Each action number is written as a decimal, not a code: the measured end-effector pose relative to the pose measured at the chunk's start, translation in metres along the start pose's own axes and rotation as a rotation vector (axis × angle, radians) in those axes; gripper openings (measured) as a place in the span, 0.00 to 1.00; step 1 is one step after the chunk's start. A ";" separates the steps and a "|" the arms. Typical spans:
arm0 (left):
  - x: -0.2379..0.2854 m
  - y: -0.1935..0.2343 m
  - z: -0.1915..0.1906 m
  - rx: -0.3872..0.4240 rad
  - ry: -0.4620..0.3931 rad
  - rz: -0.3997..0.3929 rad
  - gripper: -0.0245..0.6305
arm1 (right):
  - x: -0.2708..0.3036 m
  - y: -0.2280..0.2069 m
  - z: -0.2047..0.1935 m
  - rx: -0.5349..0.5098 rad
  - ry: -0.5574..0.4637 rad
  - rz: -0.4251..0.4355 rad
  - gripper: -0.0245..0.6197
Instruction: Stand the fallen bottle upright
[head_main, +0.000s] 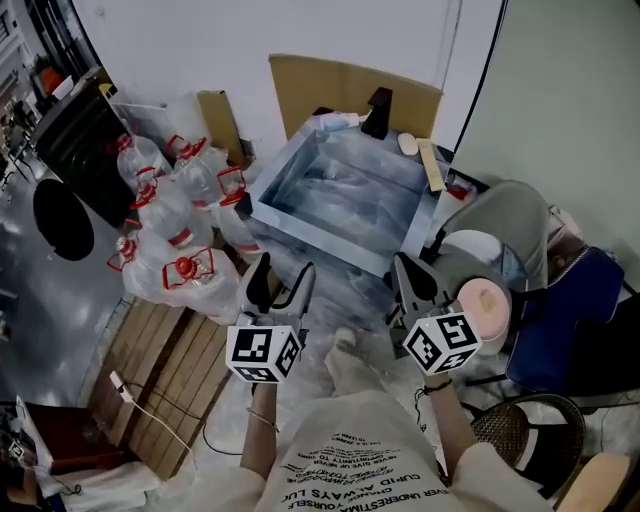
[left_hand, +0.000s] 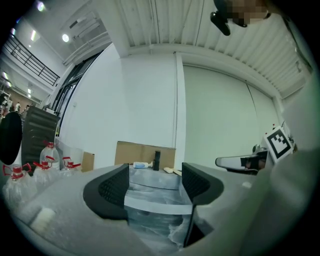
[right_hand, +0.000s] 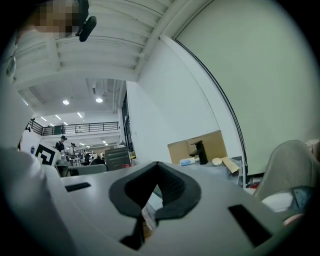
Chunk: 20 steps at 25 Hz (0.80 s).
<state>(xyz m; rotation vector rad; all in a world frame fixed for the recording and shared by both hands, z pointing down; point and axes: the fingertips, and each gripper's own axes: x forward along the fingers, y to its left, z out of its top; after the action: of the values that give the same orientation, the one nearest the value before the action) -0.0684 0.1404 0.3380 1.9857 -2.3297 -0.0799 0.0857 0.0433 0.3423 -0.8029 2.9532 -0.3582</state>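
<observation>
The fallen bottle (head_main: 335, 122), small and pale, lies on its side on the back ledge of the film-wrapped sink (head_main: 320, 238). It is just left of the black faucet (head_main: 378, 112) on that ledge, in front of the cardboard sheet (head_main: 350, 88) that leans behind the sink. Both grippers are on the sink's near side, well apart from the bottle, with the whole basin between.

The left gripper (head_main: 283, 272) is off the sink's front wall toward its left end. Its jaws are spread wide with nothing gripped (through the gap, its own view shows only the sink's front wall, with the bottle far beyond). The right gripper (head_main: 412, 278) is by the sink's front right corner, its jaws closed so the pads meet at the tips, holding nothing.

A cluster of big clear water jugs (head_main: 165, 205) with red caps stands left of the sink.
</observation>
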 end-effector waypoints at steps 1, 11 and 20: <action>0.008 0.004 0.000 0.003 0.003 -0.003 0.52 | 0.009 -0.003 0.000 0.002 0.000 -0.001 0.05; 0.088 0.051 0.003 0.002 0.041 -0.009 0.52 | 0.111 -0.028 0.007 0.019 0.019 0.004 0.05; 0.153 0.085 0.006 -0.004 0.044 0.011 0.52 | 0.179 -0.045 0.010 0.013 0.039 0.018 0.05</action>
<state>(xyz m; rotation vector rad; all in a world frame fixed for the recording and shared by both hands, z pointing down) -0.1767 0.0025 0.3438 1.9523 -2.3117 -0.0392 -0.0457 -0.0873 0.3439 -0.7762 2.9885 -0.3955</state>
